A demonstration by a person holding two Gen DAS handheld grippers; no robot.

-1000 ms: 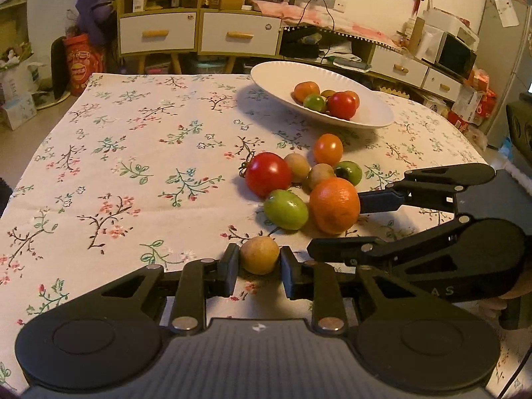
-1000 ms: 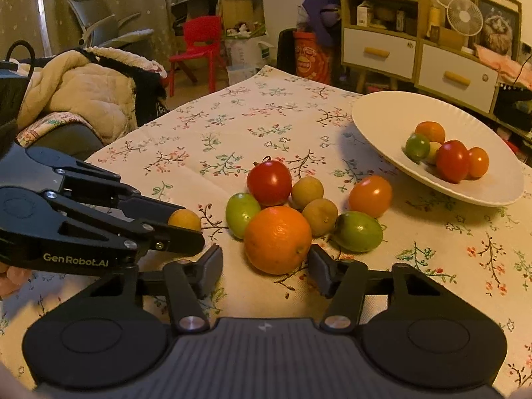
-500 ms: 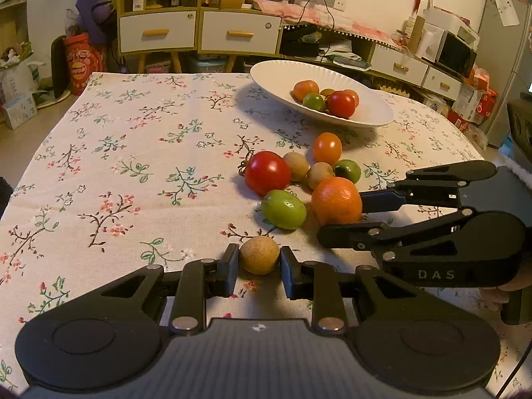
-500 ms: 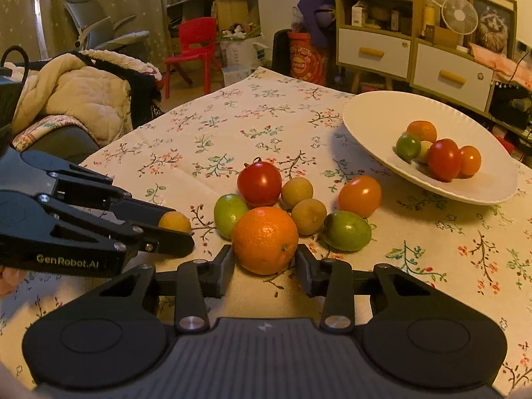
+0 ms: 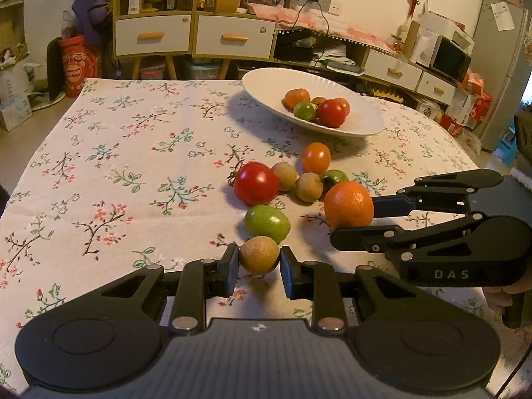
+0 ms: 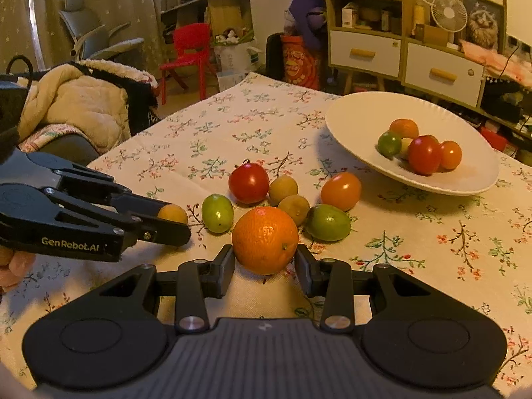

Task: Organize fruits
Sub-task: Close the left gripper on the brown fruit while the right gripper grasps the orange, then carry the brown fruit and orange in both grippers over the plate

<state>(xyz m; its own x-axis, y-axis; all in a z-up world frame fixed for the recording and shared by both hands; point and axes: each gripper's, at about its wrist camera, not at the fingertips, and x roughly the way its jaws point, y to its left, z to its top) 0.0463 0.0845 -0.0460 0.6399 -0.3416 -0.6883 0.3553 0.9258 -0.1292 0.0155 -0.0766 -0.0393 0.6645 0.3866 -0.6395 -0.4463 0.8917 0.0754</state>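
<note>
My left gripper [image 5: 259, 264] is shut on a small tan round fruit [image 5: 259, 254], held just above the floral tablecloth; it also shows in the right wrist view [image 6: 172, 214]. My right gripper [image 6: 265, 262] is shut on an orange [image 6: 265, 239], also seen in the left wrist view [image 5: 348, 204], lifted slightly off the cloth. Loose fruits lie beyond: a red tomato [image 5: 256, 183], a green tomato [image 5: 267, 223], two tan fruits [image 5: 308, 187], an orange tomato [image 5: 316, 157] and another green one [image 6: 327, 222]. A white bowl [image 5: 266, 83] at the back holds several tomatoes.
The table's far edge meets a cabinet with drawers [image 5: 193, 35]. A chair with a padded coat [image 6: 79, 106] stands by the table's left side in the right wrist view. A low shelf with a microwave [image 5: 450, 58] is at the right.
My right gripper closed on the orange and raised it a little. My left gripper lifted the tan fruit slightly off the cloth.
</note>
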